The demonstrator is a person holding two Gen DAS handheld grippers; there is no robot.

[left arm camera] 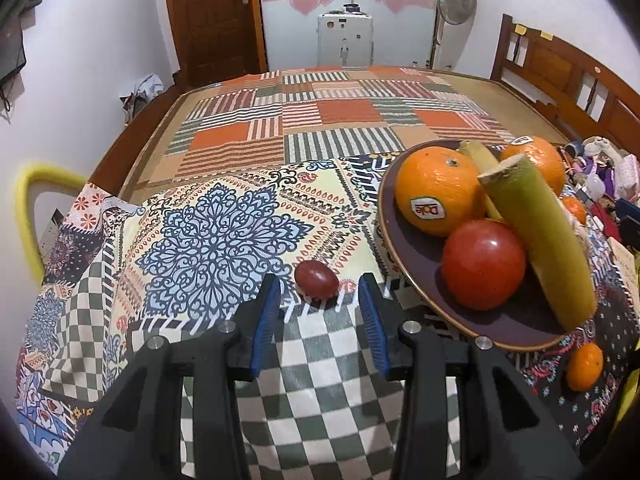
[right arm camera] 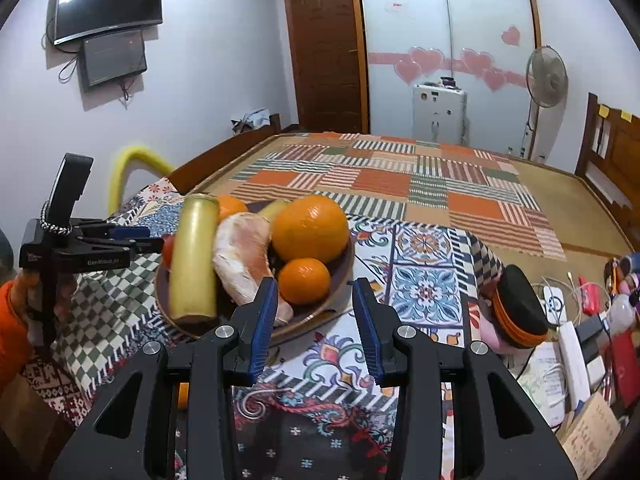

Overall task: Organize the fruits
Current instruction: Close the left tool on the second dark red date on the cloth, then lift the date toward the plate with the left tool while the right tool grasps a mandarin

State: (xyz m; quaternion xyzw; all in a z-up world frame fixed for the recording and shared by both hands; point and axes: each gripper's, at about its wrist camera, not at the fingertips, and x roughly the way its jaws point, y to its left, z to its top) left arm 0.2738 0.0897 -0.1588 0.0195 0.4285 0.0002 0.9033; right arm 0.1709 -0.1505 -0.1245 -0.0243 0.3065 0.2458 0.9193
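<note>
A dark purple plate (left arm camera: pixel 416 256) (right arm camera: pixel 320 308) holds a large orange (left arm camera: pixel 436 192) (right arm camera: pixel 310 228), a red tomato (left arm camera: pixel 482 264), a green-yellow cane piece (left arm camera: pixel 540 248) (right arm camera: pixel 194 260), a peeled pomelo segment (right arm camera: pixel 244 260) and a small mandarin (right arm camera: pixel 304 280). A small dark red fruit (left arm camera: pixel 316 279) lies on the patterned cloth just ahead of my left gripper (left arm camera: pixel 318 292), which is open and empty. My right gripper (right arm camera: pixel 314 296) is open and empty, just in front of the plate. The left gripper also shows in the right wrist view (right arm camera: pixel 132 238).
A loose mandarin (left arm camera: pixel 585 366) lies on the cloth beside the plate. A black and orange hat (right arm camera: pixel 518 306) and cluttered boxes and cables (right arm camera: pixel 576 332) sit at the right. A bed with a patchwork mat (left arm camera: pixel 320 120) lies beyond. A yellow chair back (left arm camera: pixel 28 208) stands at the left.
</note>
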